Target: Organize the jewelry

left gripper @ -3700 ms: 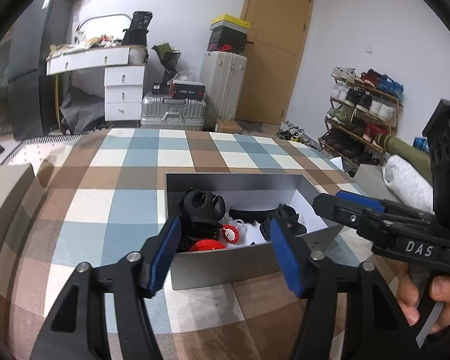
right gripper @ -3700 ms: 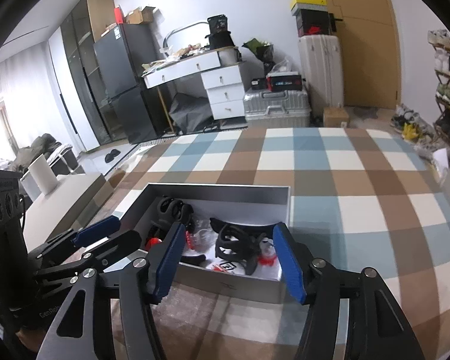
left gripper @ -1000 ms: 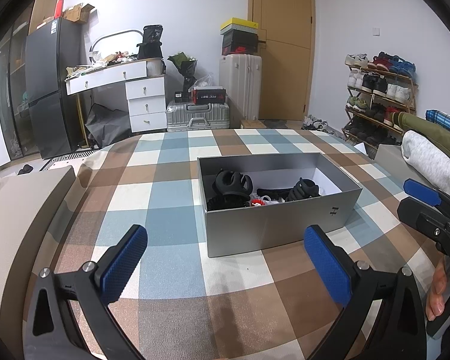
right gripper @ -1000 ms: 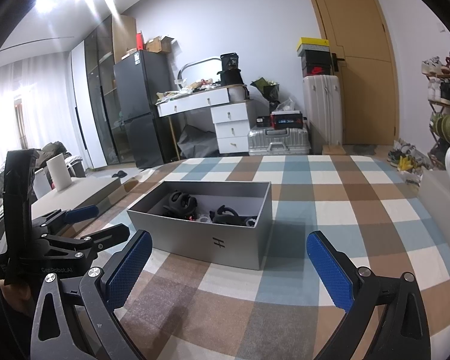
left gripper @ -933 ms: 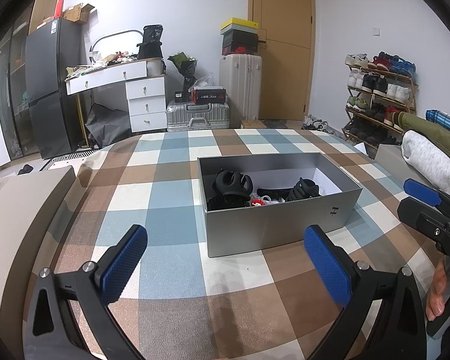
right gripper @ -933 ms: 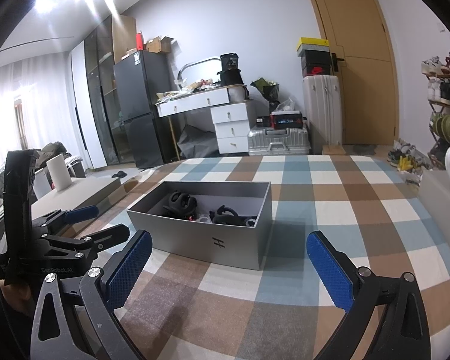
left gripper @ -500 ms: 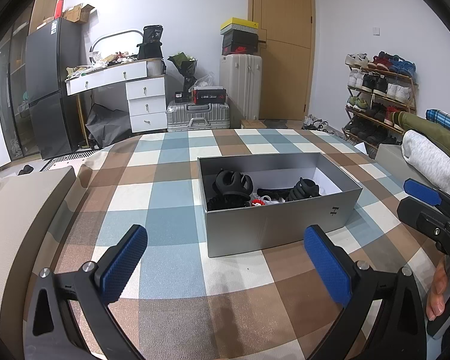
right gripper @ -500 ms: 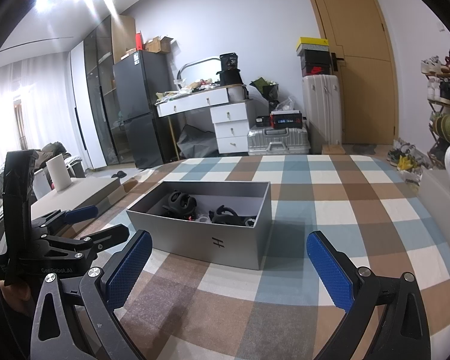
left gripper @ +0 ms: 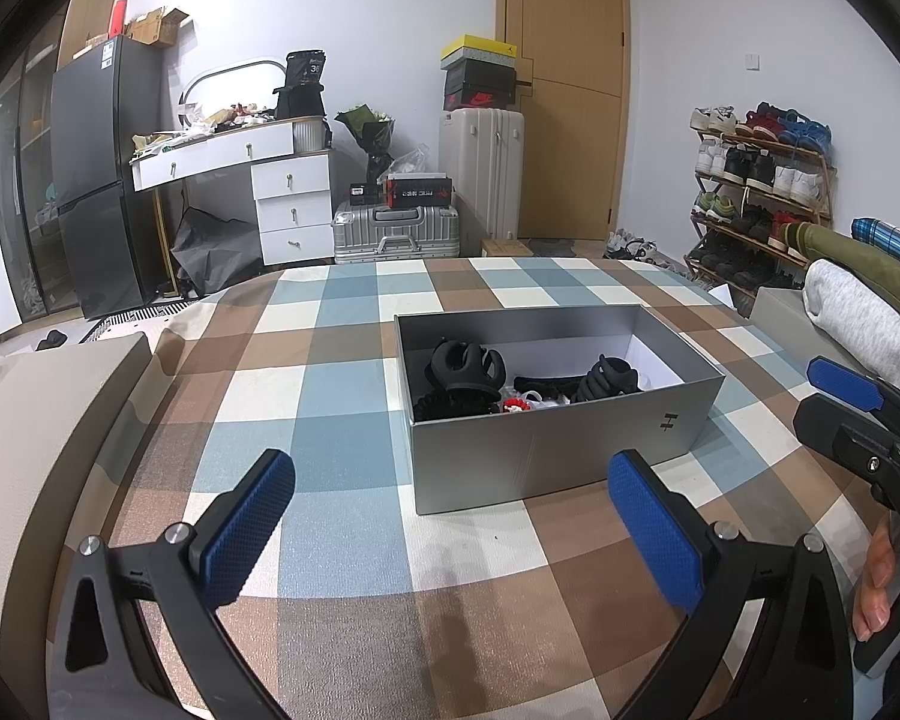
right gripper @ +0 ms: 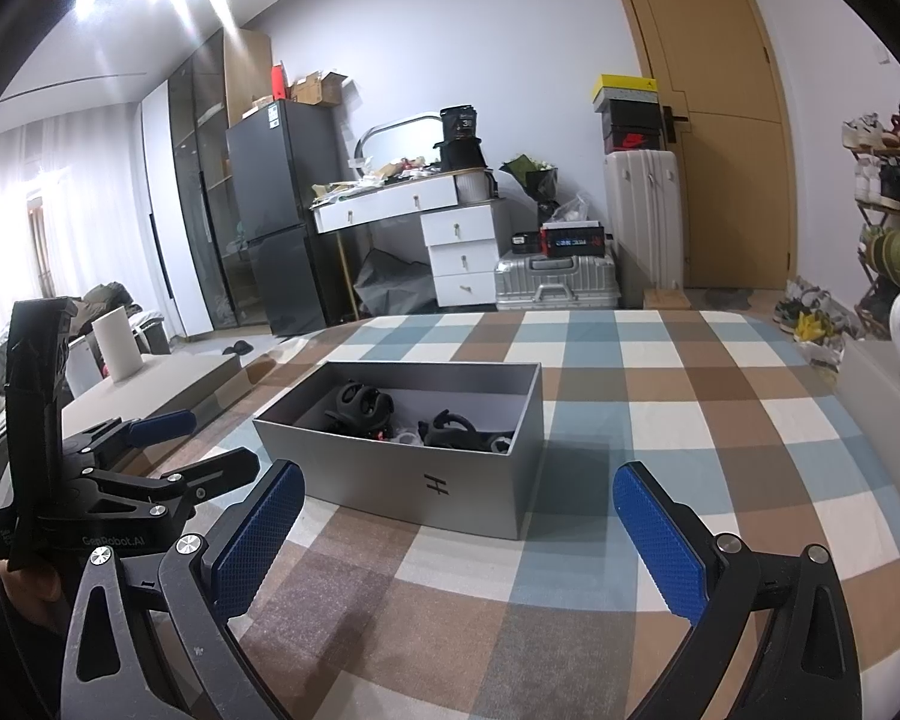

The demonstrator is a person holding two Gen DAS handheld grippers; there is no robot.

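Observation:
A grey open box (left gripper: 546, 450) (right gripper: 390, 480) sits on the checked blue, brown and white cloth. Inside lie a black hair claw (left gripper: 465, 363) (right gripper: 363, 402), a second black claw (left gripper: 609, 378) (right gripper: 450, 429), a black band and small red and white pieces (left gripper: 513, 405). My left gripper (left gripper: 450, 522) hovers open in front of the box, nothing between its blue pads. My right gripper (right gripper: 456, 525) is open too, in front of the box's near corner. Each gripper shows in the other's view: the right gripper (left gripper: 858, 414) at the far right, the left gripper (right gripper: 150, 450) at the left.
The checked cloth (left gripper: 342, 372) covers a wide surface around the box. A beige cushioned edge (left gripper: 42, 420) lies at the left. A person's hand (left gripper: 876, 588) grips the right tool. Behind are a desk, suitcases (left gripper: 396, 231), a fridge and a shoe rack (left gripper: 756, 198).
Since 3.7 s ago both grippers have drawn back from over the box and opened wider. Over the last second nothing has visibly moved.

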